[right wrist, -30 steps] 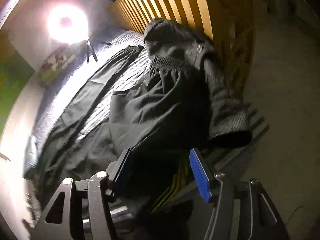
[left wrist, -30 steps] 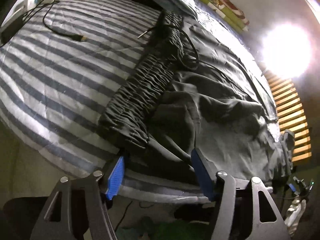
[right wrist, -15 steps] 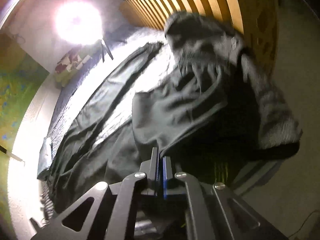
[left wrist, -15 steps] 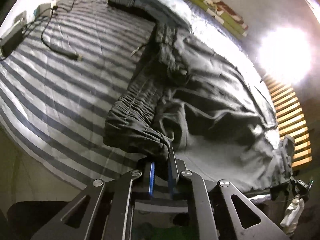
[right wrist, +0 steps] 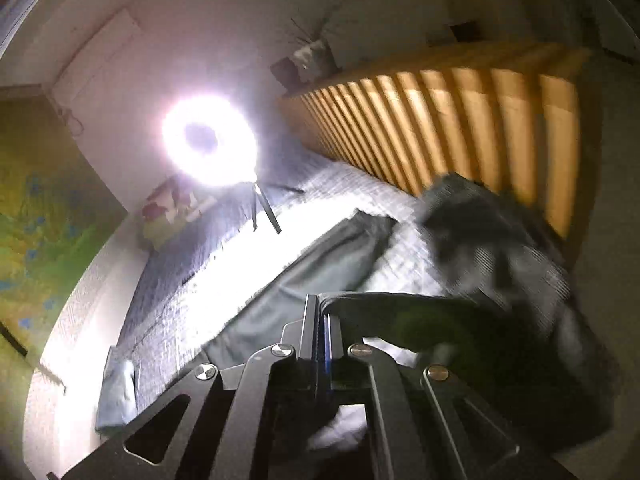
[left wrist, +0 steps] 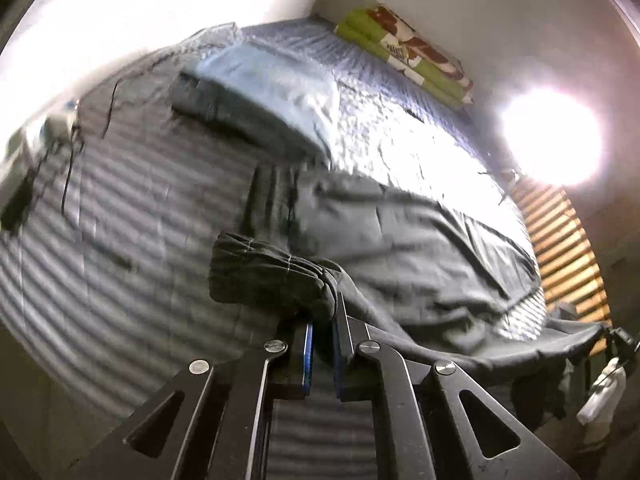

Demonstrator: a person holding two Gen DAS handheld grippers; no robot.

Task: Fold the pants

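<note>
Dark grey pants [left wrist: 420, 252] lie stretched along a striped bed. In the left wrist view my left gripper [left wrist: 322, 334] is shut on the gathered elastic waistband [left wrist: 272, 272], which is bunched above the fingertips and lifted off the sheet. In the right wrist view my right gripper [right wrist: 322, 320] is shut on the near edge of a pant leg [right wrist: 400, 316], with the cloth draped to the right. The other leg [right wrist: 332, 248] lies flat toward the ring light. Both views are motion-blurred.
A striped bedsheet [left wrist: 120, 240] covers the bed, with a pillow [left wrist: 256, 92] and cables [left wrist: 72, 152] at its head. A bright ring light [right wrist: 210, 146] on a stand glares. A wooden slatted footboard [right wrist: 460, 120] holds a dark knit garment [right wrist: 492, 248]. Folded green bedding [left wrist: 404, 52] lines the wall.
Both grippers went from open to shut on the pants, then lifted: the waistband and leg edge have risen off the bed and both cameras now tilt upward.
</note>
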